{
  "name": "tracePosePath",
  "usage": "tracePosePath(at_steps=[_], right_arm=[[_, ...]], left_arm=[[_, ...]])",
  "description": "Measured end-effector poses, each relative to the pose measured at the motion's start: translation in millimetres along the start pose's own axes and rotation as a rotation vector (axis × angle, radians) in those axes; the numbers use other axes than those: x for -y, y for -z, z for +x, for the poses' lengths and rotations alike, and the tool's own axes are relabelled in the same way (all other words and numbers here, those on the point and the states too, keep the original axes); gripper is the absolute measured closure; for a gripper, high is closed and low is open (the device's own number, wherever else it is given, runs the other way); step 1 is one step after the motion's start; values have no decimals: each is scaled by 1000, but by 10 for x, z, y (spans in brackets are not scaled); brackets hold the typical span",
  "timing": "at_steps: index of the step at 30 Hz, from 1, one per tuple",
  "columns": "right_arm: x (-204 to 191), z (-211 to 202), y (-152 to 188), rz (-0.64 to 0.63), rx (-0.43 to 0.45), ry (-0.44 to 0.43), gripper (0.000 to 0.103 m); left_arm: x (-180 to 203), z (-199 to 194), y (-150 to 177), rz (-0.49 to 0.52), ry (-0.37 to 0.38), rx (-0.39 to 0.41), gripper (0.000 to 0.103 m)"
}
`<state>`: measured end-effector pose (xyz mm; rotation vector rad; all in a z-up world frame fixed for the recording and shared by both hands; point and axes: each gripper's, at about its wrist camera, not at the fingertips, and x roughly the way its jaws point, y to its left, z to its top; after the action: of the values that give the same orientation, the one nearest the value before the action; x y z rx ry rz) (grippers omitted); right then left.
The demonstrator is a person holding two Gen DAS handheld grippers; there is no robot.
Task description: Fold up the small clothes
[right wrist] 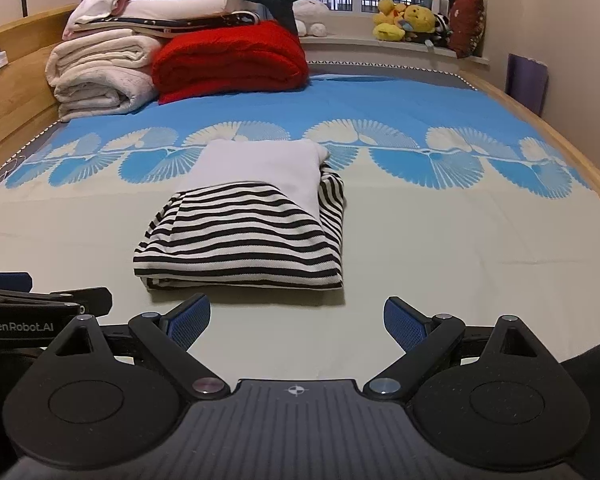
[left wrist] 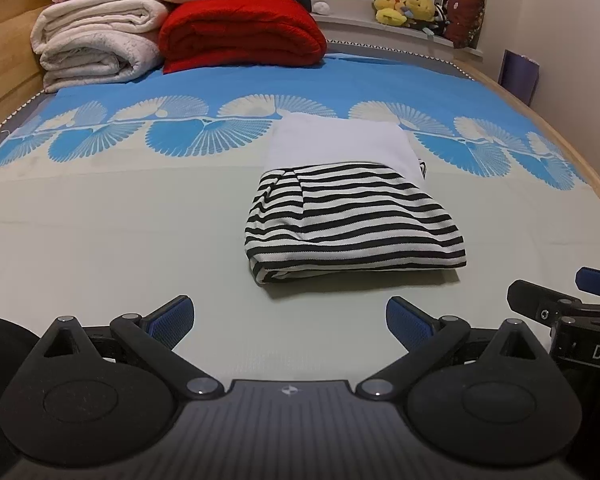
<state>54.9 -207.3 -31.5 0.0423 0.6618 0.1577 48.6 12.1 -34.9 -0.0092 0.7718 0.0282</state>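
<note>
A small garment with black and white stripes and a plain white part (left wrist: 352,212) lies folded into a compact rectangle on the bed; it also shows in the right wrist view (right wrist: 244,232). My left gripper (left wrist: 290,322) is open and empty, a little short of the garment's near edge. My right gripper (right wrist: 298,322) is open and empty, also just short of the near edge. The right gripper's arm shows at the left wrist view's right edge (left wrist: 560,304), and the left gripper's body shows at the right wrist view's left edge (right wrist: 40,308).
The bed sheet (left wrist: 100,240) is pale with a blue fan pattern farther back. Folded white blankets (left wrist: 96,48) and a red blanket (left wrist: 240,32) are stacked at the far left. Plush toys (left wrist: 408,8) sit on the windowsill. A wooden bed rail (left wrist: 572,148) runs along the right.
</note>
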Motion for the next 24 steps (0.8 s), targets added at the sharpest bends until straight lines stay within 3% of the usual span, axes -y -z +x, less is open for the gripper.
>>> tracePosePath(at_steps=[24], right_arm=[[-44,8,-8,-14,-1,-9,9]], left_arm=[[14,-4,0,1,-1,0,1]])
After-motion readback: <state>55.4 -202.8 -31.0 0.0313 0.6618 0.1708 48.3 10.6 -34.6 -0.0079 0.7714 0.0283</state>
